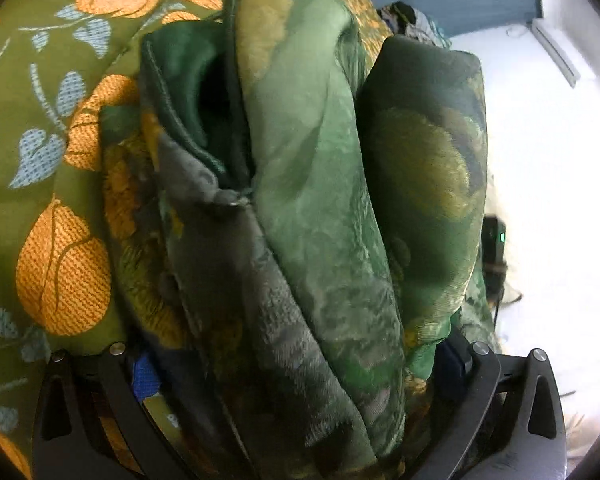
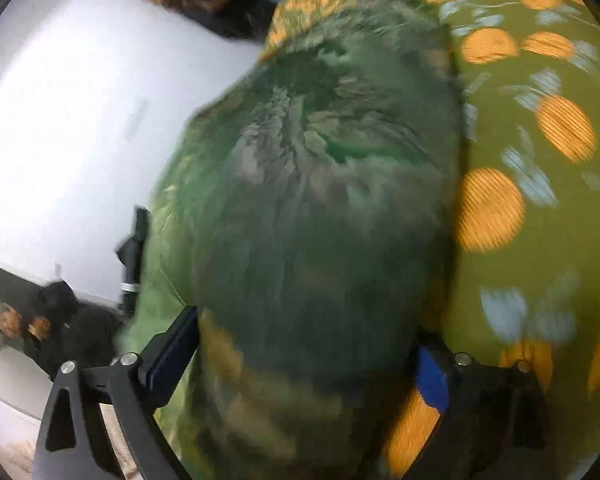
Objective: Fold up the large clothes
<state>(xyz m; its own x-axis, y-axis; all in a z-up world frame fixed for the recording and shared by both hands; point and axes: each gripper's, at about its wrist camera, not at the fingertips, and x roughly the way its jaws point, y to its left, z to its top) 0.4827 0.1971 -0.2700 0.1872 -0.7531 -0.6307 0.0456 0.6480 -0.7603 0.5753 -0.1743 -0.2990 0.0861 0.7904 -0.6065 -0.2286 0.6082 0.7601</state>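
Green garment [image 1: 312,208], a thin, slightly glossy cloth with dull yellow flowers and grey patches, fills the space ahead of both our grippers. From our left gripper [image 1: 300,364] it rises in thick bunched folds, with a dark hollow between two hemmed edges up and to the left; the cloth passes between its fingers, but it hides them, so we cannot tell whether they pinch it. Under and to the left lies an olive bedspread [image 1: 48,120] printed with orange tulips and pale blue leaves. Our right gripper [image 2: 308,364] stands spread wide, its blue pads at either side of the blurred green bundle [image 2: 320,200], which drapes between them.
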